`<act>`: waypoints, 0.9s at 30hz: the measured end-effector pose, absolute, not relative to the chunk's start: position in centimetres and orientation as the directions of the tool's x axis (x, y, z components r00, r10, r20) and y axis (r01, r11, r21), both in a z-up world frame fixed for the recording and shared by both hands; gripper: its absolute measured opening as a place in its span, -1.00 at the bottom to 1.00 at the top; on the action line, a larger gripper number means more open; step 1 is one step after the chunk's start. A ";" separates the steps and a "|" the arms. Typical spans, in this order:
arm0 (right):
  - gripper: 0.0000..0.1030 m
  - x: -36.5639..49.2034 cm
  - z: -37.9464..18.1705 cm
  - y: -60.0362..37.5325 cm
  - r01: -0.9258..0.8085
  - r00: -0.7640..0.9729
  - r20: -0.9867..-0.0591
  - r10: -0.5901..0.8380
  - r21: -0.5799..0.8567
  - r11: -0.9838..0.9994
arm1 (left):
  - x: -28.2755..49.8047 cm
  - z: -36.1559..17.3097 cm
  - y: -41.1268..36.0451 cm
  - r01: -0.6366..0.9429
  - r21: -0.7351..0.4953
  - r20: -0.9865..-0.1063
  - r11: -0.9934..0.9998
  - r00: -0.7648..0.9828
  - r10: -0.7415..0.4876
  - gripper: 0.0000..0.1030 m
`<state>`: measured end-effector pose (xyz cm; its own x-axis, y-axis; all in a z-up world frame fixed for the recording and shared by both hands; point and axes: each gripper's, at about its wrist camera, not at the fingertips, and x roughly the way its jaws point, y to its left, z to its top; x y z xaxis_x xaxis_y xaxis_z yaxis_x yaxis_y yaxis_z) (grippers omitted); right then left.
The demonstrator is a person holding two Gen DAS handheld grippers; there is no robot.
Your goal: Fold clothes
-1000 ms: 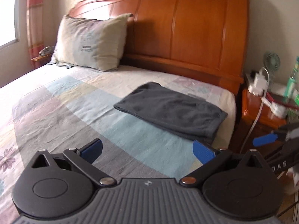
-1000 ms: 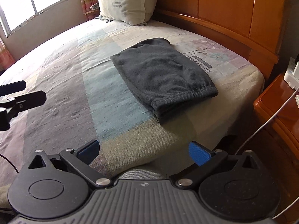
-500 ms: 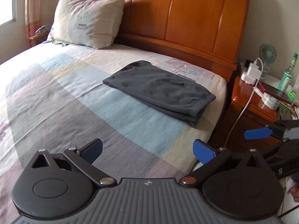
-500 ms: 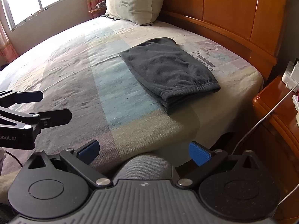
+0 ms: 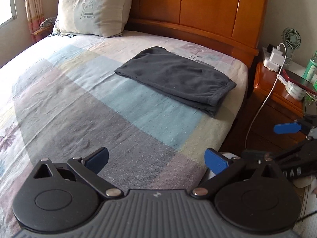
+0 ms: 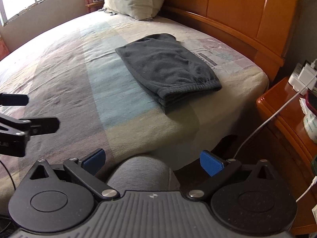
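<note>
A: Where does the folding stand?

B: It looks finished, or close to it. The dark grey garment (image 5: pixel 176 79) lies on the bed (image 5: pixel 83 107) as a compact rectangle, several layers stacked, with the elastic hem at the end nearest the bed's edge. From the right wrist view, the layers at that hem line up fairly well.

A: And where exactly on the bed?

B: Toward the headboard (image 5: pixel 208 10) side, near the corner by the nightstand (image 5: pixel 277 91), well apart from the pillow (image 5: pixel 93 11).

A: Are the grippers on it?

B: Neither. The left gripper (image 5: pixel 156 157) has its blue pads spread wide with nothing between them, held over the near part of the bed, well short of the garment. The right gripper (image 6: pixel 152 159) is likewise spread and empty, off the bed's edge above the person's knee (image 6: pixel 138 170).

A: Anything left to do?

B: I see no other clothes on the bed in either view. At most, I'd judge, one more fold across the middle could make it smaller, or the upper corner near the headboard, which bulges a little, could be smoothed. Whether another garment waits out of frame, I cannot tell.
</note>
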<state>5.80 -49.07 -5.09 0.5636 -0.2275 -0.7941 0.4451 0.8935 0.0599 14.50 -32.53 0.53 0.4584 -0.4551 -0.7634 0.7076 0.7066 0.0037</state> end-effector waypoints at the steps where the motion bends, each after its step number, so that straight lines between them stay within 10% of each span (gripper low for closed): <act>1: 1.00 5.7 -5.1 -49.5 0.463 0.559 -0.795 -0.237 0.062 0.884 | 14.6 0.5 -32.3 0.709 -0.007 -0.766 0.705 0.450 -0.459 0.99; 27: 1.00 6.6 -4.5 -49.5 0.423 0.600 -0.770 -0.217 0.075 0.903 | 15.5 0.1 -32.4 0.686 -0.069 -0.787 0.724 0.409 -0.463 0.99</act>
<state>6.61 -49.49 -4.52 0.5999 -0.2170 -0.7701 0.4227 0.9032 0.0748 15.51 -32.36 0.05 0.4091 -0.4626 -0.7865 0.6860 0.7243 -0.0692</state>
